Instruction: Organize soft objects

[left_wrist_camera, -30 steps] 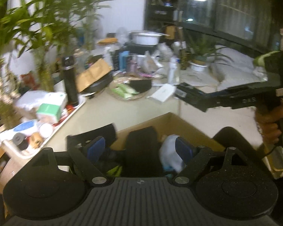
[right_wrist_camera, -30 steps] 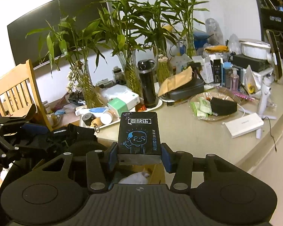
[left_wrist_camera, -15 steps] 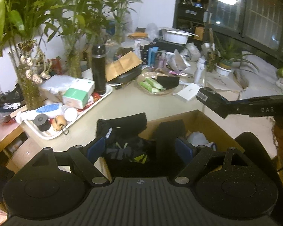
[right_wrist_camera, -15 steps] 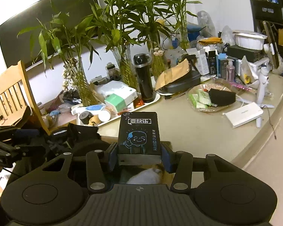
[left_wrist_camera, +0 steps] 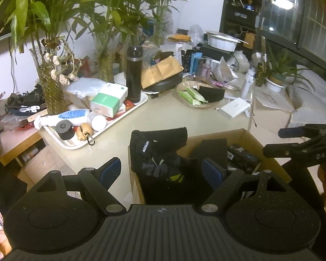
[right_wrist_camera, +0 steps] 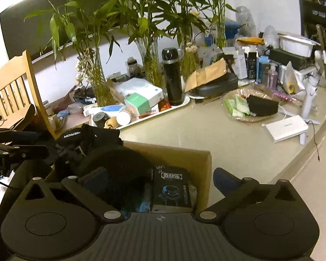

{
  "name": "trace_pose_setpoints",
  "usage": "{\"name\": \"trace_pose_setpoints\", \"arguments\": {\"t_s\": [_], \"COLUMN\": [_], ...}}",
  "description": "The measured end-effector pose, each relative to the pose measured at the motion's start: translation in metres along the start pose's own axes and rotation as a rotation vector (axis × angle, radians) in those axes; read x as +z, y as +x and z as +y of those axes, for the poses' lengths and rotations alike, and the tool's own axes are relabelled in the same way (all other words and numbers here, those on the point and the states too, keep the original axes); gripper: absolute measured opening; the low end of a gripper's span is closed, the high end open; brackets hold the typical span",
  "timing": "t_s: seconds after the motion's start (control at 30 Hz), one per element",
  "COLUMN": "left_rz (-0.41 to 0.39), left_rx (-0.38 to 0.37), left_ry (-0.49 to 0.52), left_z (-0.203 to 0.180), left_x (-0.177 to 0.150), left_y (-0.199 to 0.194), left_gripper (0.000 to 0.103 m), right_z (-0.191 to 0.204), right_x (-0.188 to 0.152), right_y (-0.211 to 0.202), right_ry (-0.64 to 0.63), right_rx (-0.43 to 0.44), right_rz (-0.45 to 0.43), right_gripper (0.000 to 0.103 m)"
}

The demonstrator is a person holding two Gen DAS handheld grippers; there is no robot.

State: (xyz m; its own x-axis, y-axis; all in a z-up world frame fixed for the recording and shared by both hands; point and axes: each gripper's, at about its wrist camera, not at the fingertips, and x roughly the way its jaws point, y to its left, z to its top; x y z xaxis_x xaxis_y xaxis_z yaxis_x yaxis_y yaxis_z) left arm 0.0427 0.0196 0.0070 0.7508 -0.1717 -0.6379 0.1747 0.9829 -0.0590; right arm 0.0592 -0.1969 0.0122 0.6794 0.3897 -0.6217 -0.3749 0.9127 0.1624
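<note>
An open cardboard box (left_wrist_camera: 217,133) (right_wrist_camera: 173,152) stands on the beige counter, and a black garment (left_wrist_camera: 154,148) (right_wrist_camera: 91,139) with white lettering drapes over its near-left rim. My left gripper (left_wrist_camera: 160,170) is open above that rim, one pad outside the box and one inside, touching nothing. My right gripper (right_wrist_camera: 159,179) hangs over the box with its jaws opening wide. The black packet (right_wrist_camera: 171,187) with a blue cartoon face lies in the box below them, clear of both pads. From the left wrist view, the right gripper (left_wrist_camera: 280,141) shows at the right edge.
A white tray (left_wrist_camera: 80,146) of bottles and boxes holds a black flask (left_wrist_camera: 134,74) behind the box. A round dish (left_wrist_camera: 195,100) of green packets and a white flat box (left_wrist_camera: 234,108) sit to the right. Bamboo vases line the wall; a wooden chair (right_wrist_camera: 10,91) stands left.
My right gripper has opened and the black packet has dropped from its pads into the box. The left gripper has swung and rolled, staying open over the garment.
</note>
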Motion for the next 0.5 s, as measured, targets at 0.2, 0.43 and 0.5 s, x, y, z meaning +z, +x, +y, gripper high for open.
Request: {"name": "trace_pose_setpoints", "arguments": {"t_s": [0.2, 0.43, 0.5], "left_rz": [-0.046, -0.148, -0.141], "left_rx": [0.040, 0.102, 0.103], "left_ry": [-0.005, 0.023, 0.042], "left_z": [-0.005, -0.015, -0.017], "left_x": [0.001, -0.002, -0.003], "left_y": [-0.008, -0.030, -0.034], "left_gripper": [0.087, 0.103, 0.103], "right_z": [0.007, 0.021, 0.025], "right_x": [-0.002, -0.008, -0.010], "right_y": [-0.018, -0.035, -0.036], "right_ry": [-0.027, -0.085, -0.096], "right_rx": [-0.044, -0.101, -0.114], "right_rz": [-0.021, -0.023, -0.010], "right_gripper": [0.103, 0.103, 0.103]}}
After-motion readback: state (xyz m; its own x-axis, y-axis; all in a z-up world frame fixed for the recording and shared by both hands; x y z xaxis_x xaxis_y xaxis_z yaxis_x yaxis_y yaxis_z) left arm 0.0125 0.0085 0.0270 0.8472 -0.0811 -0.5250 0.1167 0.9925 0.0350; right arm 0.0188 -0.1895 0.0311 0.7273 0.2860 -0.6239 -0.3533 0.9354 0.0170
